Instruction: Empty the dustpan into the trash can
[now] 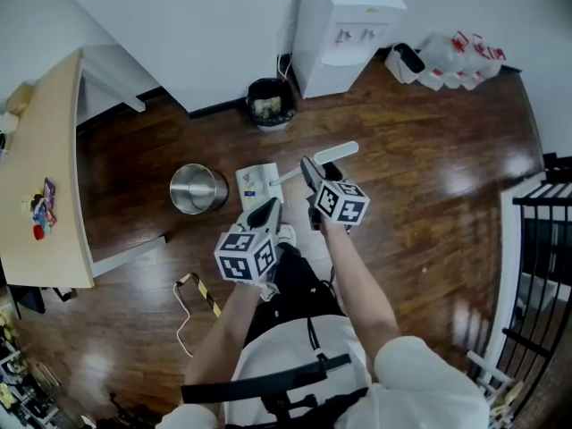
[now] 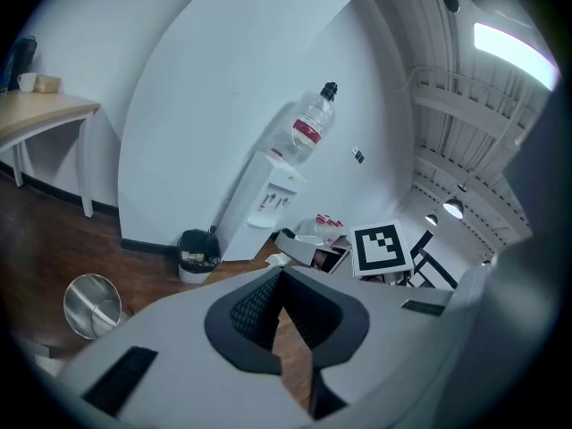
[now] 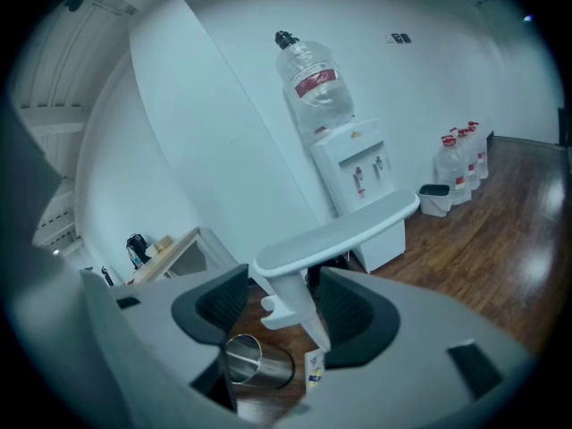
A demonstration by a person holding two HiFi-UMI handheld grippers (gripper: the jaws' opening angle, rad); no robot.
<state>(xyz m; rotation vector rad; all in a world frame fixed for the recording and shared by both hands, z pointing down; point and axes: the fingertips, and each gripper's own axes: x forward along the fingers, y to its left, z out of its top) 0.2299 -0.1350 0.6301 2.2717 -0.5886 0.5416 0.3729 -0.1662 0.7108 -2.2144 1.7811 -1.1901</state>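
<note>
At the left edge of the head view we see a pale wooden counter [image 1: 49, 177] with a few small things on it that are too small to name. A wire hanger [image 1: 183, 315] and a yellow-and-black strap [image 1: 204, 293] lie on the floor [image 1: 429, 195] below it.

The steel trash can [image 1: 198, 189] stands open-topped left of centre, and the dustpan [image 1: 257, 184] is just beside it on its right. Its pan is on the floor, and its long white handle [image 1: 335, 151] slants toward the upper right. A small black-lined bin [image 1: 271, 104] sits against the wall above them.

The left gripper [image 1: 265, 211] hangs just below the pan. In its own view its jaws meet at the tips with nothing between them, and only floor shows through the wedge behind.

The right gripper [image 1: 308, 172] is up against the handle. In its own view the jaws stand apart, with the handle's stem [image 3: 290, 307] running between the pads. We see a gap on the left side, so the pads do not press on it. The steel can and a corner of the pan show below.

Further right stand the water dispenser [image 1: 344, 25], a small open tub [image 1: 407, 61] and some water jugs [image 1: 460, 59]. Below these lies a wide stretch of bare wood floor, which ends at a black railing [image 1: 545, 231] on the right edge. The person's arms and body cover the floor under both grippers.
</note>
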